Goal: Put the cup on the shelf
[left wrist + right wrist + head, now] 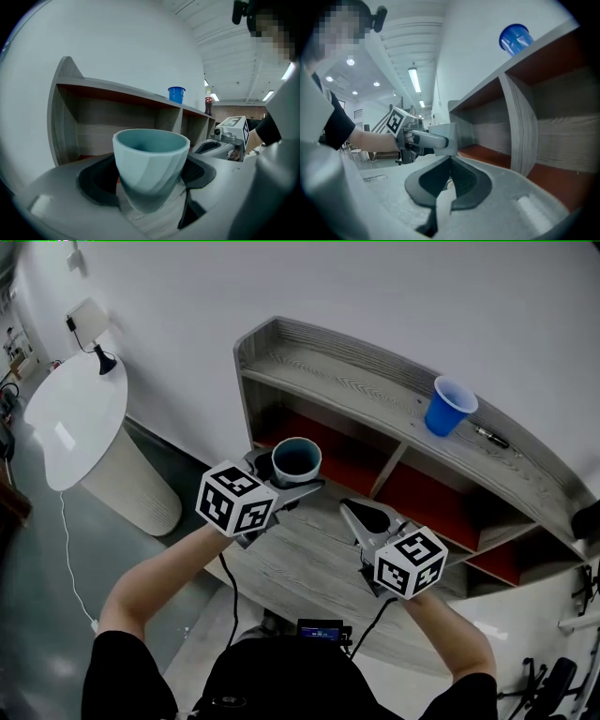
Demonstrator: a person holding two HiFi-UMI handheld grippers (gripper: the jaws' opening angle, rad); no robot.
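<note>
A pale teal cup (296,461) (150,164) stands upright between the jaws of my left gripper (292,474) (151,178), which is shut on it, held above the lower wooden board in front of the shelf's left compartment (108,126). The cup (442,136) also shows in the right gripper view, held in the left gripper. My right gripper (367,518) (451,180) is to the right of the cup, jaws shut together with nothing between them. The grey wooden shelf (347,390) stands against the white wall.
A blue plastic cup (449,406) (176,93) (514,38) lies on the shelf's top board, with a small dark pen-like thing (491,437) to its right. The compartments (427,502) have red floors. A white round table (80,418) with a lamp stands to the left.
</note>
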